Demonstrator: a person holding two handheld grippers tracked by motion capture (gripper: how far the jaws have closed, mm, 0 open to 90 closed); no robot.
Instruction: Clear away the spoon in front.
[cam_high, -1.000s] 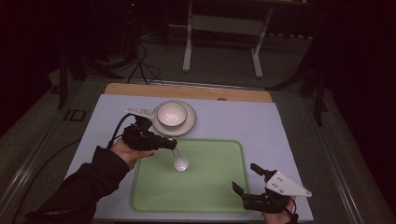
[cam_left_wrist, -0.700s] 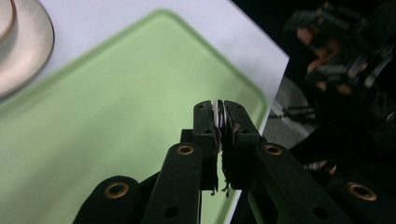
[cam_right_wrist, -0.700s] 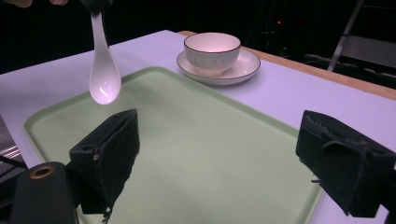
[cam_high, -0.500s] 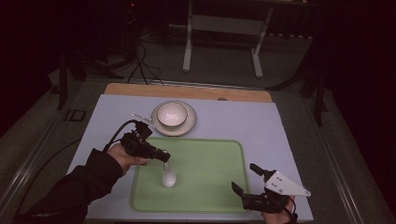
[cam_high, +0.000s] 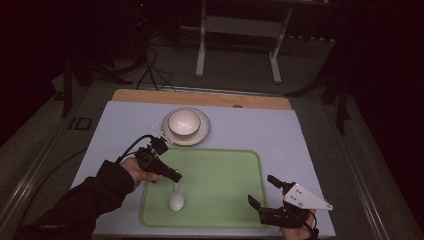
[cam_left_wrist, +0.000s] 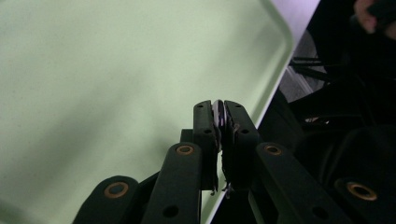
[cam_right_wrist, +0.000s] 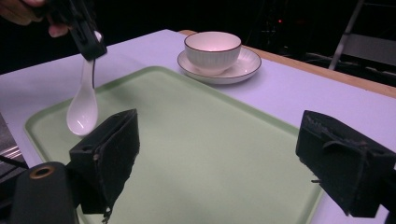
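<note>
A white ceramic spoon (cam_high: 176, 200) hangs bowl-end down over the near-left part of the green tray (cam_high: 220, 182). My left gripper (cam_high: 172, 176) is shut on its handle. In the left gripper view the jaws pinch the thin white handle (cam_left_wrist: 218, 113) above the tray (cam_left_wrist: 93, 93). Whether the spoon (cam_right_wrist: 83, 109) touches the tray (cam_right_wrist: 196, 186) I cannot tell. My right gripper (cam_high: 262, 190) rests at the tray's near-right corner, open, with nothing between its pads (cam_right_wrist: 112, 154).
A white bowl (cam_high: 183, 122) sits on a saucer (cam_high: 201, 131) just behind the tray, on the pale blue mat (cam_high: 280, 135). A wooden strip (cam_high: 200, 97) runs along the table's far edge. A cable trails from the left gripper.
My left gripper has come down and toward the near-left of the tray, carrying the spoon lower with it. The right gripper has stayed still.
</note>
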